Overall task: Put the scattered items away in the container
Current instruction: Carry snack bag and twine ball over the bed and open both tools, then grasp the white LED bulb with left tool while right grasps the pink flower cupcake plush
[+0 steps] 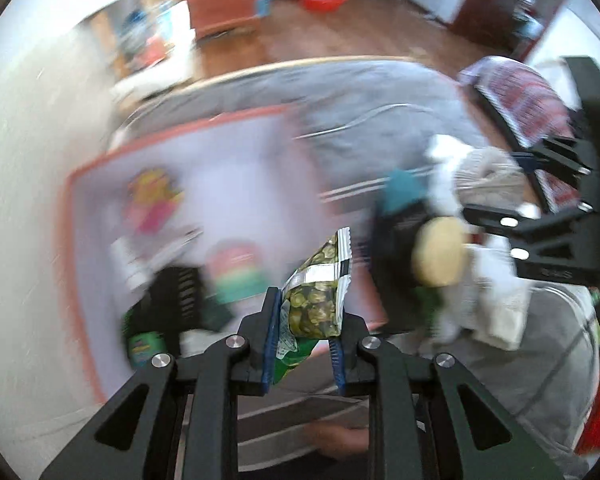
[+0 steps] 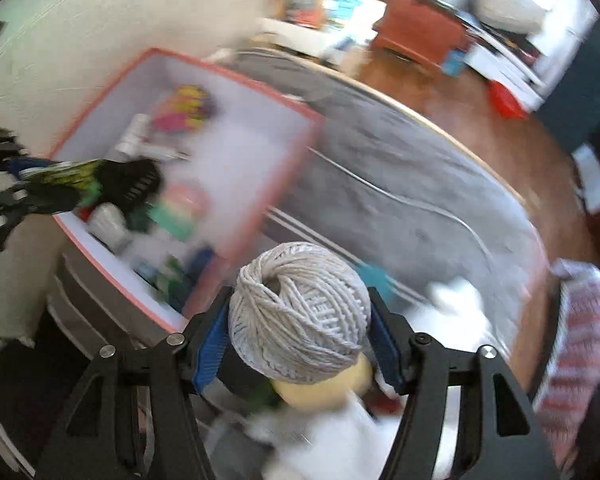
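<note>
My left gripper (image 1: 306, 320) is shut on a green snack packet (image 1: 314, 300) with a silver top, held above the near edge of the orange-rimmed box (image 1: 180, 124). The box, white inside, holds several items, among them a black comb-like piece (image 1: 180, 292) and a pink and yellow pack (image 1: 152, 196). My right gripper (image 2: 300, 320) is shut on a ball of grey twine (image 2: 300, 312), held to the right of the box (image 2: 228, 74) above scattered items. The left gripper (image 2: 24, 184) also shows at the left of the right wrist view, over the box.
The box stands on a round table with a grey cloth (image 2: 400, 184). A yellow round object (image 1: 440, 252), white pieces (image 2: 456, 300), a teal item (image 1: 404, 188) and a red-striped cloth (image 2: 580, 328) lie to the right of the box. A white wall lies to the left.
</note>
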A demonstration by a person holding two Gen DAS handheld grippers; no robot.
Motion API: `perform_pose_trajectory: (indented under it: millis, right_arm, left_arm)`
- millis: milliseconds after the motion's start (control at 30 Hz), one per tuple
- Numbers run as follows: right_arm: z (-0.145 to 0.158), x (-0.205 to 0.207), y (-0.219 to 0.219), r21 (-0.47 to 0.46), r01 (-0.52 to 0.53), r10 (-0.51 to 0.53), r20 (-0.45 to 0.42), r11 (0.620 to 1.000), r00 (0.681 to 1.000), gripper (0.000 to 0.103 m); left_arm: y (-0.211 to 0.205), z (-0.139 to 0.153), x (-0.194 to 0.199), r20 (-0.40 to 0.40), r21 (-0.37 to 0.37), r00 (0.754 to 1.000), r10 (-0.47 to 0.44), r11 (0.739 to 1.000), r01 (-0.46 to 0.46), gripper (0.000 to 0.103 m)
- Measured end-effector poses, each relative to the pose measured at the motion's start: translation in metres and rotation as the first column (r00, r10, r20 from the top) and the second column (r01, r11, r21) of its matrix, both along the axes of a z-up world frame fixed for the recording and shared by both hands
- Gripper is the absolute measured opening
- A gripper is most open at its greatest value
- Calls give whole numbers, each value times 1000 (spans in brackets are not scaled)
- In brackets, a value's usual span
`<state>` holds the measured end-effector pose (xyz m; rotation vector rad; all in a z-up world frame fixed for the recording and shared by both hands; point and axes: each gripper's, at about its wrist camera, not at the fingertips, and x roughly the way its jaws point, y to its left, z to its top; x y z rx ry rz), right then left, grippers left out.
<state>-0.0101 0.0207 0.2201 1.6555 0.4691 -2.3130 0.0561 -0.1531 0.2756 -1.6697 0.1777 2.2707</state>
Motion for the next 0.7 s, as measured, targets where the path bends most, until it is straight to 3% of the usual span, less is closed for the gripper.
perform_pose_trajectory:
  millis: [33,67,100,133,167,200,233,367,500,633,700]
  right_arm:
    - [5,5,14,-9,25,-25,1,1000,1000,66]
    - [12,12,28,-33,51,-51,-13,998,999,80]
    - [21,19,39,-58,69,-72,-35,996,997,94]
    - [30,24,46,-77,80,-85,-64,994,994,98]
    - [40,31,52,-90,91,-100,-97,992,990,101]
    - [49,36,58,-94,98,-109,-118,991,987,101]
    - [54,40,62,-90,102,-113,-124,991,986,101]
    - [68,54,70,-23,113,-115,-148,993,982,101]
    - [73,57,73,-98,119,-133,-148,988,980,101]
    - [66,43,39,-273,58,-84,-88,960,993,101]
    - [54,31,8,-353,12,-26,-35,936,999,95]
  left_arm:
    - [22,9,3,-13,16,1000,-16,1000,17,19]
    - [37,17,3,-20,33,1000,-23,999,24,21]
    - [51,25,3,-20,49,999,-34,998,35,27]
    - [67,33,3,-20,51,999,-51,997,52,40]
    - [79,38,4,-28,30,998,-64,997,65,48]
    - [89,44,6,-47,-8,996,-74,997,74,64]
    - [99,51,7,-75,-52,994,-83,996,79,70]
    - [105,71,10,-141,-87,985,-101,992,90,71]
    - [63,72,6,-163,-147,986,-45,989,21,75]
    - [-15,39,-9,-107,-171,991,75,981,-93,76]
    - [-54,16,-16,-66,-181,989,131,973,-141,76]
